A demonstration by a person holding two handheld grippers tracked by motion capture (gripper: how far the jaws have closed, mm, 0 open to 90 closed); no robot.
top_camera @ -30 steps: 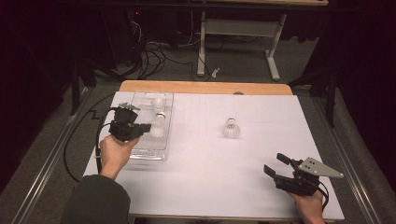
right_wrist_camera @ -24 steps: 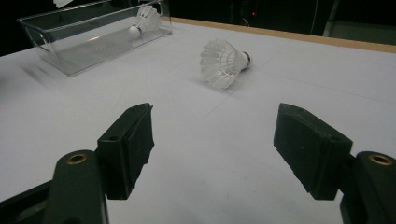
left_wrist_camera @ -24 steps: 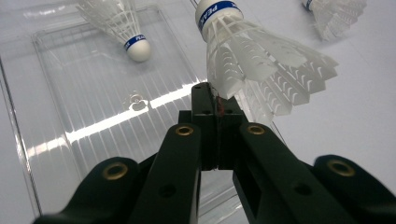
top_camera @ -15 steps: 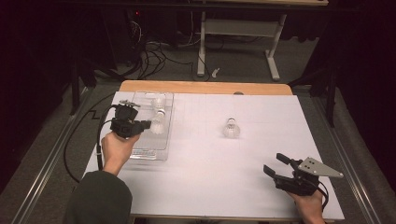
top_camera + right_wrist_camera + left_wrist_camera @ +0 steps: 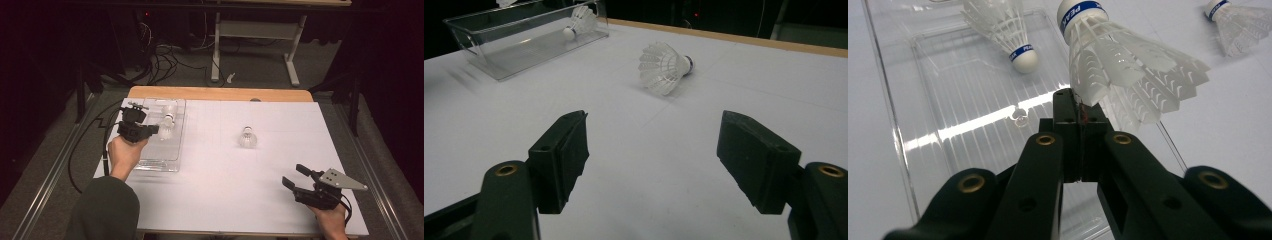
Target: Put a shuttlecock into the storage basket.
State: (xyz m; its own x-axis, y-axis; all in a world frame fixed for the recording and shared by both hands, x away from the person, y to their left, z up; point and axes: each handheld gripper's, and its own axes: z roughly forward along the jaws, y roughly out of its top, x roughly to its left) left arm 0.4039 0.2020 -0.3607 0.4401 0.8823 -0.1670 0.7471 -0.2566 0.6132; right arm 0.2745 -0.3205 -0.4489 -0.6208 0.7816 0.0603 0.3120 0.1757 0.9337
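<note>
Nearby, loose shuttlecock (image 5: 247, 137) on the white table (image 5: 240, 175), well apart from clear tray (image 5: 172, 162)

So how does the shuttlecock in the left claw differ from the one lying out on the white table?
The held shuttlecock is pinched by its feather edge in the shut left claw, lifted over the clear tray; the table shuttlecock lies free on its side on the bare table. The held one has a claw on it; nothing touches the table one, and the open right claw is well short of it. Both have white feathers.
</note>
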